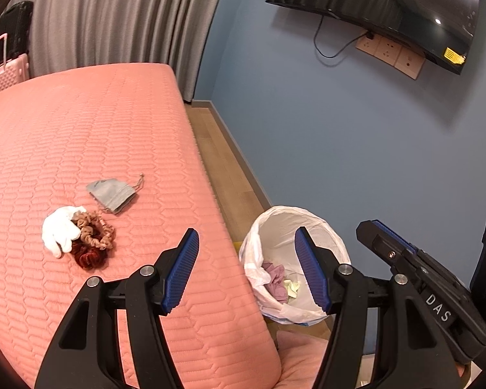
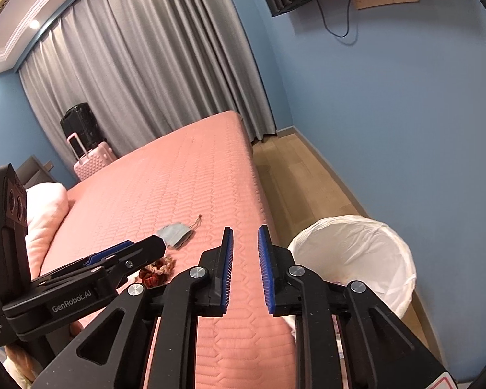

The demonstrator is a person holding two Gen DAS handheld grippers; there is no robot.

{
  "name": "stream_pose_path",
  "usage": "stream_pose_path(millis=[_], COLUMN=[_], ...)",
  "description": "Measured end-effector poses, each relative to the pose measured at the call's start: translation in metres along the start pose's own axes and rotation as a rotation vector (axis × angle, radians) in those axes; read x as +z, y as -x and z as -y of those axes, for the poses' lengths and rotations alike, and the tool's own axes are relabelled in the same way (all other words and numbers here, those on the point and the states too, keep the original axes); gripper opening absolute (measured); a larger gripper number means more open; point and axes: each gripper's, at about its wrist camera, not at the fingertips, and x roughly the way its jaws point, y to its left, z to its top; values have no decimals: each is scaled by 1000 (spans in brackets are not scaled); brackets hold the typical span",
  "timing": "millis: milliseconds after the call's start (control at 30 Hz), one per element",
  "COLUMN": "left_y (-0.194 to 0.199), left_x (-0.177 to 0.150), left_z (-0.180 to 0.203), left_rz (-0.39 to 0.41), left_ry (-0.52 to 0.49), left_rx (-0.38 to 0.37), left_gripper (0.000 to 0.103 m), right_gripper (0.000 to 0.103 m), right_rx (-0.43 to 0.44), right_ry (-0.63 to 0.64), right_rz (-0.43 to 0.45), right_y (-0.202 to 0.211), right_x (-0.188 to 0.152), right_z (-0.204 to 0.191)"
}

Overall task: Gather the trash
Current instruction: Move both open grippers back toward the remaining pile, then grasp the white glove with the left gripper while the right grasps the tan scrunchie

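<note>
Two grippers were up front and both were empty. The left gripper [image 1: 246,269] had its jaws spread wide with nothing between them, hanging over the bed edge right where it meets the bin. The right gripper [image 2: 245,269] had its jaws only a small gap apart, also holding nothing, so not pinching anything.

Just past the right gripper at about 2 o'clock stood the trash bin [image 2: 401,259] with its white liner, on the floor right beside the bed [image 1: 81,136]. From the left wrist view you could see crumpled scraps [image 1: 280,280] already lying in the bottom.

Further out on the bedspread, around 10 o'clock from the left gripper, sat the leftover pile: a white glove [image 1: 60,228] touching two scrunchies [image 1: 94,235], and a bit beyond that, at 11 o'clock, a grey face mask [image 1: 111,193].

My read: one drop-off looked finished and this was the gap before the next pickup. Next move probably needed a gripper to swing over to that pile, come down on one item and close on soft fabric without dragging the neighbours along.
</note>
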Motion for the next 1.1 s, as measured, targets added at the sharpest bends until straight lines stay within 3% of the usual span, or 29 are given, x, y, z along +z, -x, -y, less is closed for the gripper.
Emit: stream_pose_path(millis=[167, 633, 900, 1100], left_y=[6, 27, 31, 23], left_x=[-9, -39, -61, -68], left_z=[-30, -144, -208, -252], left_rz=[-4, -20, -55, -77], left_ry=[49, 253, 345, 411], left_rx=[34, 154, 219, 255], left_gripper=[59, 65, 65, 71], right_gripper=[24, 29, 32, 38], right_rx=[28, 90, 106, 111], right_ry=[26, 137, 188, 240], right_rz=[-36, -168, -258, -323], right_y=[-13, -70, -118, -162], right_x=[-11, -45, -69, -82], right_z=[-23, -101, -137, -162])
